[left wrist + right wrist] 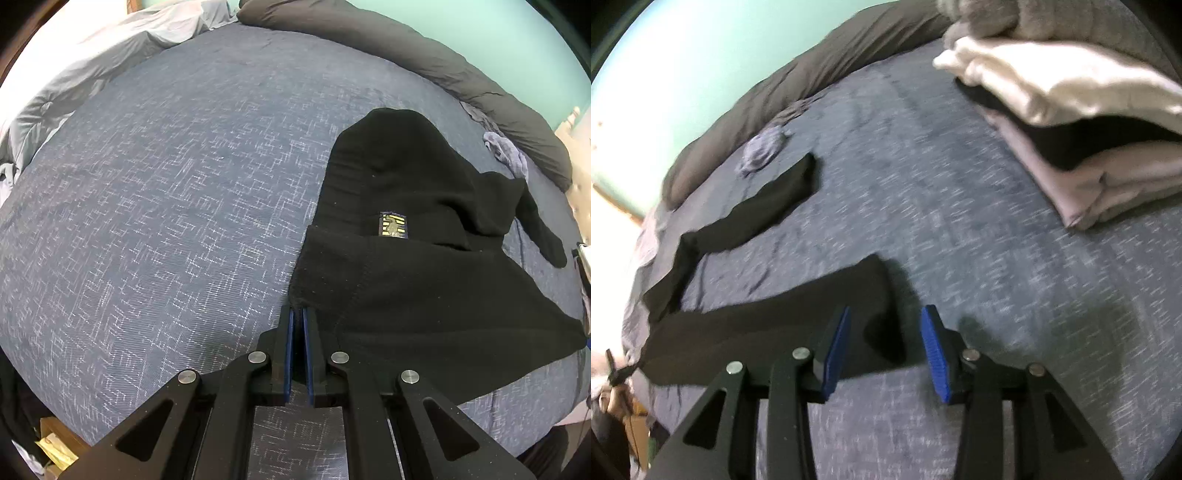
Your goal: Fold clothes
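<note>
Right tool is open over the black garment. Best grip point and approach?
Take the flat end edge of the black fleece garment lying just ahead of the right tool. Come from above and the near side, one finger under the hem: it lies flat on the blue patterned bedspread, free of the folded stack.

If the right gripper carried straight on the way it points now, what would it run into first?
Probably the black garment: the open right gripper has the sleeve end lying between and just beyond its pads. Past that only blue bedspread shows. Motion blur leaves depth uncertain.
</note>
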`<state>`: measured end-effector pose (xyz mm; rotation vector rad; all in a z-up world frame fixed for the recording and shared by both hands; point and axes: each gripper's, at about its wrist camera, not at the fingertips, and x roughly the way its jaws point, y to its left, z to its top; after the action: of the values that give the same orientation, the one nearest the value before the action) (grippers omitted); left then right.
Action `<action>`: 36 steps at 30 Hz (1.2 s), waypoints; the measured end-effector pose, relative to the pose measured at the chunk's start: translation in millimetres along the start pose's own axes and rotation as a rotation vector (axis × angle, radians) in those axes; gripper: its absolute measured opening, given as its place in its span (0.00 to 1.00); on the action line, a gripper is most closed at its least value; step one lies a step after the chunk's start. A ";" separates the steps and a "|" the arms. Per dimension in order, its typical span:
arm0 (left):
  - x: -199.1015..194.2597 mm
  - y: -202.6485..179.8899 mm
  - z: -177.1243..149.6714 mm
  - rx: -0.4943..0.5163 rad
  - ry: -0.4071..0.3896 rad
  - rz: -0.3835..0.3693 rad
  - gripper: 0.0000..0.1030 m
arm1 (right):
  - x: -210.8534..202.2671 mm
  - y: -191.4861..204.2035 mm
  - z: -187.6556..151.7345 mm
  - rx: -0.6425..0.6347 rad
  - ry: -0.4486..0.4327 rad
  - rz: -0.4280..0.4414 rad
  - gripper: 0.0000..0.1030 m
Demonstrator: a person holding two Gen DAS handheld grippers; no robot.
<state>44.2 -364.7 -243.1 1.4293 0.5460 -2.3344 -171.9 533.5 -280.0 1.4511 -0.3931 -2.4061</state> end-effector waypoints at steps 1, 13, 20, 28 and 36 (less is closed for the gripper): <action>-0.1 -0.8 0.2 0.002 0.000 0.003 0.05 | 2.5 1.6 -2.0 -0.007 0.008 0.008 0.39; -21.9 -4.0 7.1 0.023 -0.028 0.023 0.05 | 1.3 14.3 6.7 -0.001 -0.012 -0.009 0.05; -51.8 -1.7 15.9 0.030 -0.051 0.020 0.05 | -43.0 26.1 30.8 -0.052 -0.040 -0.006 0.05; -34.5 -7.1 2.5 0.077 0.059 0.051 0.05 | -18.1 21.1 11.4 -0.069 0.078 -0.062 0.05; -6.5 7.7 -11.0 -0.012 0.095 0.035 0.09 | 15.4 2.5 -12.9 -0.015 0.137 -0.075 0.09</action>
<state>59.1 -365.3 -242.9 1.5379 0.5549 -2.2422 -167.0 524.1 -297.3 1.6399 -0.2922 -2.3434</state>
